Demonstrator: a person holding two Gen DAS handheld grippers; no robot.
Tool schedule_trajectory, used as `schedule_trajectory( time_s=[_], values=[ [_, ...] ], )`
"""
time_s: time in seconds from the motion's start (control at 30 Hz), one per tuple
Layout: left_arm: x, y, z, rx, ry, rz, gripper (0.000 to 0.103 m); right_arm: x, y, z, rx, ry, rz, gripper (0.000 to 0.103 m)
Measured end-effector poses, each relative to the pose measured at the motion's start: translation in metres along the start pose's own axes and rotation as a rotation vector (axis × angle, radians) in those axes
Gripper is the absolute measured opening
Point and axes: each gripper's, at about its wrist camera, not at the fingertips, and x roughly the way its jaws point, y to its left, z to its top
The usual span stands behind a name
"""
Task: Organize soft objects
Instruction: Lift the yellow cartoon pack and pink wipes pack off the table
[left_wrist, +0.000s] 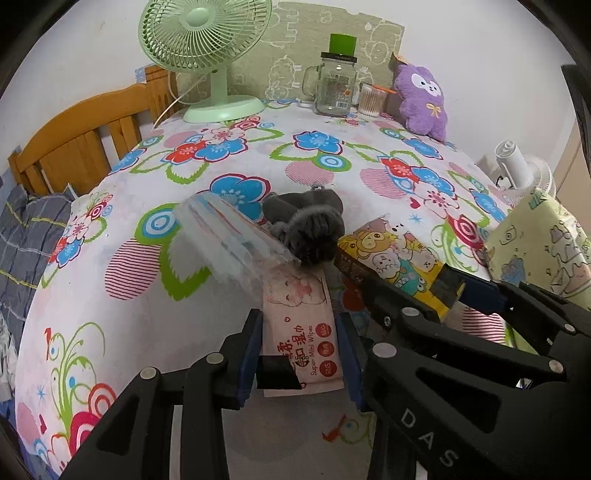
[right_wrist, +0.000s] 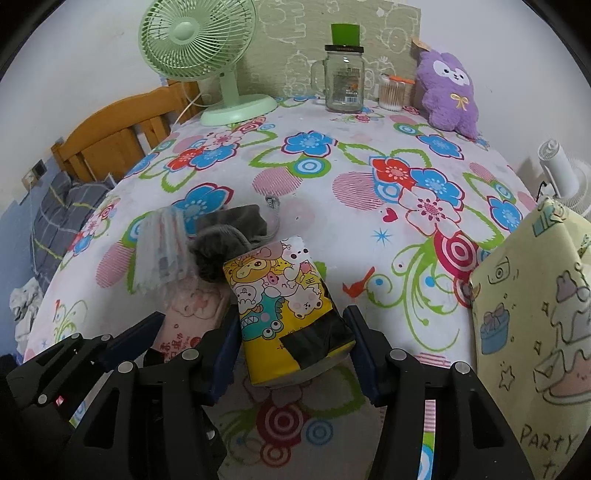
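we have both packs gripped at the near edge of the table: left gripper (left_wrist: 301, 354) clamps the pink wipes pack (left_wrist: 303, 332), right gripper (right_wrist: 291, 350) the cartoon tissue pack (right_wrist: 284, 306). next, likely carrying both right to the party bag (right_wrist: 532, 332).

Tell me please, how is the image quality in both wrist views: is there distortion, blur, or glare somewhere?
Left wrist view: strong fisheye bending, the flowered tablecloth bulges like a dome, corners are black; the clear plastic bag looks smeared. Right wrist view: same bending and dark corners; the glass jar shows only faint reflections, light is soft and even, no hard shadows.
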Motion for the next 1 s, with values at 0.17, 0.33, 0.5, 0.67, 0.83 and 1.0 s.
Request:
schedule_trajectory(
  time_s=[0.17,0.33,0.5,0.67,0.83,1.0],
  values=[
    [-0.012,-0.004,-0.002,0.003,-0.019,0.005,0.040,-0.013,0.000,-0.003,0.001,-0.019,0.003,0.058],
    [-0.025,-0.008,-0.003,0.009,-0.043,0.007,0.040,-0.026,-0.001,-0.004,0.003,-0.041,0.005,0.058],
    [-0.038,-0.012,-0.003,0.015,-0.070,0.006,0.040,-0.041,-0.002,-0.005,0.003,-0.065,0.004,0.058],
    [-0.052,-0.017,-0.002,0.020,-0.098,0.007,0.040,-0.057,-0.004,-0.005,0.001,-0.094,0.003,0.058],
    [-0.069,-0.022,-0.001,0.026,-0.133,0.009,0.040,-0.075,-0.004,-0.004,0.001,-0.126,0.003,0.058],
    [-0.087,-0.027,0.002,0.033,-0.169,0.010,0.040,-0.095,-0.005,-0.002,0.001,-0.162,0.002,0.058]
  ],
)
